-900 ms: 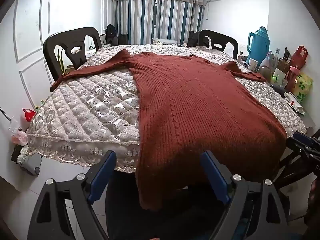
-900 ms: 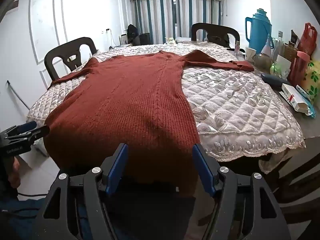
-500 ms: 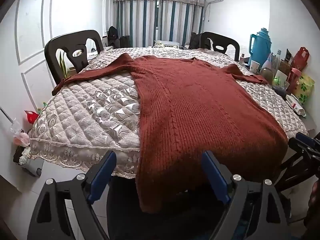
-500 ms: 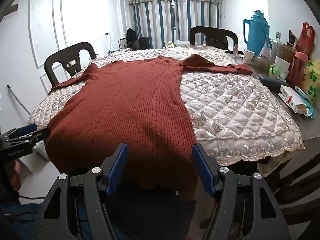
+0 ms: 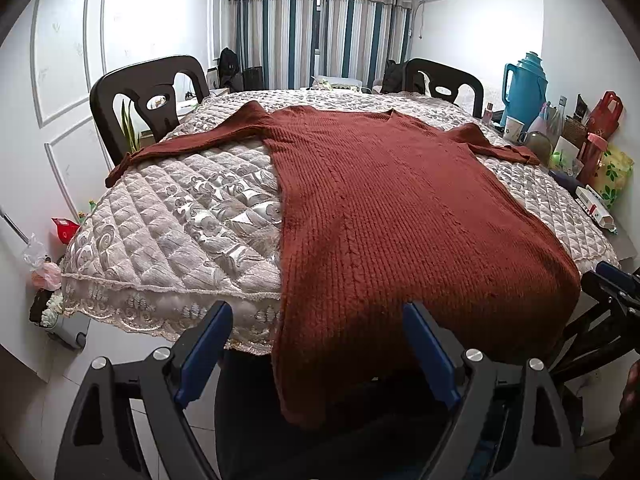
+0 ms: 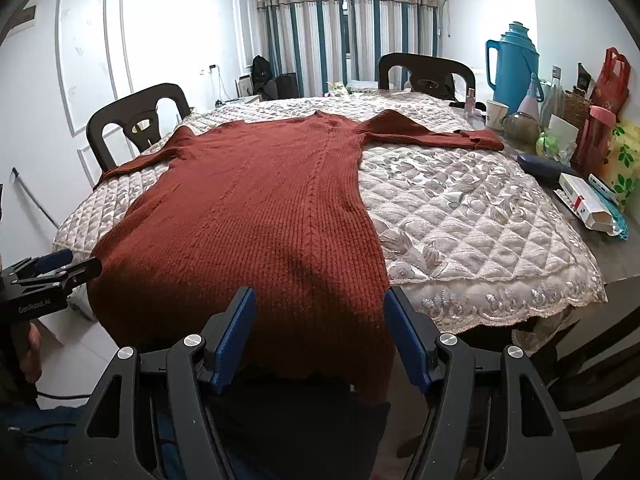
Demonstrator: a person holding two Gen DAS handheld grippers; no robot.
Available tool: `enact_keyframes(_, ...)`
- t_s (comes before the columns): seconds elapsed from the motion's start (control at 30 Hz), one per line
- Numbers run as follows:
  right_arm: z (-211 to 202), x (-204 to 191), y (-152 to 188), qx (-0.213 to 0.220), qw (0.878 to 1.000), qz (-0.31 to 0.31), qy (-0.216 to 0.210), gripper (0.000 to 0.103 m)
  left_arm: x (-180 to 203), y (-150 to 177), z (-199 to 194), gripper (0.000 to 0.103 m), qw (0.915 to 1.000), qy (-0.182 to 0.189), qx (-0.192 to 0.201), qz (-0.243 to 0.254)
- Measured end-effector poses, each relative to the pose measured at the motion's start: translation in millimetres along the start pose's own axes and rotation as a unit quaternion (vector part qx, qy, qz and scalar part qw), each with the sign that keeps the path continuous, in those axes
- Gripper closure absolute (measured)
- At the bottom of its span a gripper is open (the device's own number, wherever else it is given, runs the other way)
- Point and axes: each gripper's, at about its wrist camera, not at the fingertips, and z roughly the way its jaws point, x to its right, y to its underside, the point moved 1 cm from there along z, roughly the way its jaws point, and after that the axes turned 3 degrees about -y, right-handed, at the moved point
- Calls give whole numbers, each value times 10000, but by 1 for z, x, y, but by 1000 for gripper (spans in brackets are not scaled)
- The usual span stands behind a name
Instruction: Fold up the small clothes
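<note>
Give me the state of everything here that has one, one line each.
sweater: spread flat, unfolded, hem hanging over the table edge
left gripper: open, holding nothing
right gripper: open, holding nothing
curtains: drawn shut
carton: lying down, end flap open

The left gripper (image 5: 318,346) hangs tilted downward, blue-padded jaws spread wide and holding nothing; the right gripper (image 6: 320,334) sits alongside at the same tilt, jaws likewise apart and empty.

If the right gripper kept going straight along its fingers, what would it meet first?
Most likely the near hem of the red knit sweater, hanging over the table edge between the open right gripper fingers. Depth is unclear; nothing looks nearer.
</note>
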Motion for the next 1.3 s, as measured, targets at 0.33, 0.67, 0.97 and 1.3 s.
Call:
enact_keyframes(0.33, 0, 0, -1, 6, 10000, -11, 7, 37, 0, -2, -2, 14, 10000, -1, 14, 6)
enact_keyframes(0.67, -1, 0, -2, 43, 10000, -3, 27, 37, 0, -4, -3, 14, 10000, 0, -7, 12)
enact_keyframes(0.97, -1, 1, -1, 31, 10000, -4, 34, 37, 1, -4, -4, 14, 10000, 8, -20, 8)
enact_keyframes(1.3, 0, 3, 0, 7, 10000, 34, 25, 37, 2, -2, -2, 14, 10000, 4, -17, 34)
